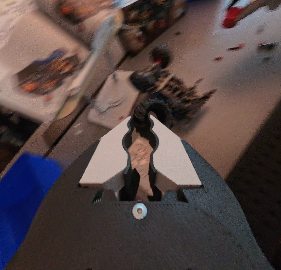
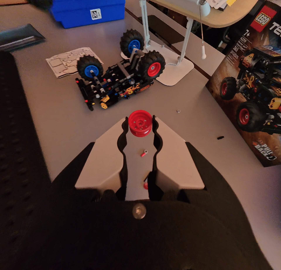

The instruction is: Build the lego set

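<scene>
The right tongs (image 2: 140,119) are matt black with pale, flat side plates and wavy inner edges. They are clamped on a red rim (image 2: 140,123), a glossy plastic drum with a small hub hole and a ring of little holes in its face. It hangs above the grey surface (image 2: 60,125). Under the tongs, on the surface, lies a small red pin (image 2: 144,153); a second red bit nearer the camera is half hidden by one finger. A tiny grey piece (image 2: 178,111) and a short black pin (image 2: 220,137) lie apart to the right.

Farther off, the truck (image 2: 115,81) lies upside down, its wheels in the air. The frame is black with yellow and red flame marks. It has three knobby rubber tyres: two on blue rims, one on a red rim. One axle end is bare. Behind it lies a folded paper sheet (image 2: 68,61), and beside it stands a white metal stand (image 2: 171,70) carrying a board, cut off at the top. The set's box (image 2: 249,95) stands at the right, cut by the edge. A blue bin (image 2: 88,8) is at the back.

The left view is badly blurred. The left tongs (image 1: 140,118) are clamped on a black knobby tyre (image 1: 153,110), held above the surface. Beyond it I can make out only the dark smear of the truck, pages with pictures at the left, and something blue at the near left.
</scene>
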A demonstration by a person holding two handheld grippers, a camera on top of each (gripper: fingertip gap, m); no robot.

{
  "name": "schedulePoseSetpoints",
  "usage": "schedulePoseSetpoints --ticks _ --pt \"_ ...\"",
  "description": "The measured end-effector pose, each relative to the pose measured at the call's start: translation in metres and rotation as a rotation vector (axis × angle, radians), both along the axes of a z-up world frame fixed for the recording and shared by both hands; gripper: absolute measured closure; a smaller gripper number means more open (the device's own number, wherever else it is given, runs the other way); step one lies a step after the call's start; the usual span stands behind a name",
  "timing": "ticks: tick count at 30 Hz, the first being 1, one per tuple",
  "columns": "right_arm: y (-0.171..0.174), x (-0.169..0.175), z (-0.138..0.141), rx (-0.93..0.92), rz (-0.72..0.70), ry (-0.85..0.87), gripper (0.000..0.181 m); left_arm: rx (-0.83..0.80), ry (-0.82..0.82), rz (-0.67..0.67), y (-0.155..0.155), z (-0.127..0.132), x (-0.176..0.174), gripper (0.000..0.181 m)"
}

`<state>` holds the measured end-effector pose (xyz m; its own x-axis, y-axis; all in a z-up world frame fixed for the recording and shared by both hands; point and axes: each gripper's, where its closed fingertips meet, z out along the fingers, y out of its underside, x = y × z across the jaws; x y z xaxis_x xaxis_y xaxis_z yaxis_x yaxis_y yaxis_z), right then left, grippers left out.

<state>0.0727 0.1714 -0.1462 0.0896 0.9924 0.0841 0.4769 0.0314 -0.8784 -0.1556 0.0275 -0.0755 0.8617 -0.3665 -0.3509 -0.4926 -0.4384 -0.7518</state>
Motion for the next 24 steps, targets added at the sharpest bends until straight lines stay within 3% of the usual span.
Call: schedulePoseSetpoints --ticks 2,4,6,8,11,15,20,24 --pt "-0.010 0.007 0.003 -0.009 0.020 0.017 0.152 -0.079 -0.115 -0.152 0.006 -0.028 0.080 0.165" --pt "-0.022 0.012 0.004 -0.015 0.044 0.032 0.152 -0.147 -0.184 -0.233 0.013 -0.061 0.138 0.165" --pt "-0.036 0.014 0.005 -0.034 0.083 0.046 0.152 -0.208 -0.175 -0.265 0.020 -0.097 0.173 0.165" --pt "-0.052 0.014 0.003 -0.049 0.129 0.046 0.152 -0.237 -0.250 -0.271 0.030 -0.118 0.195 0.165" --pt "-0.078 0.012 -0.005 -0.058 0.207 0.016 0.152 -0.293 -0.254 -0.243 0.038 -0.153 0.199 0.164" --pt "-0.106 0.003 -0.029 -0.084 0.286 -0.049 0.152 -0.339 -0.352 -0.267 0.037 -0.165 0.201 0.156" --pt "-0.117 -0.013 -0.051 -0.020 0.302 -0.100 0.152 -0.312 -0.431 -0.328 0.027 -0.150 0.194 0.143" --pt "-0.116 -0.023 -0.071 0.052 0.296 -0.182 0.152 -0.208 -0.427 -0.361 0.029 -0.134 0.192 0.154"
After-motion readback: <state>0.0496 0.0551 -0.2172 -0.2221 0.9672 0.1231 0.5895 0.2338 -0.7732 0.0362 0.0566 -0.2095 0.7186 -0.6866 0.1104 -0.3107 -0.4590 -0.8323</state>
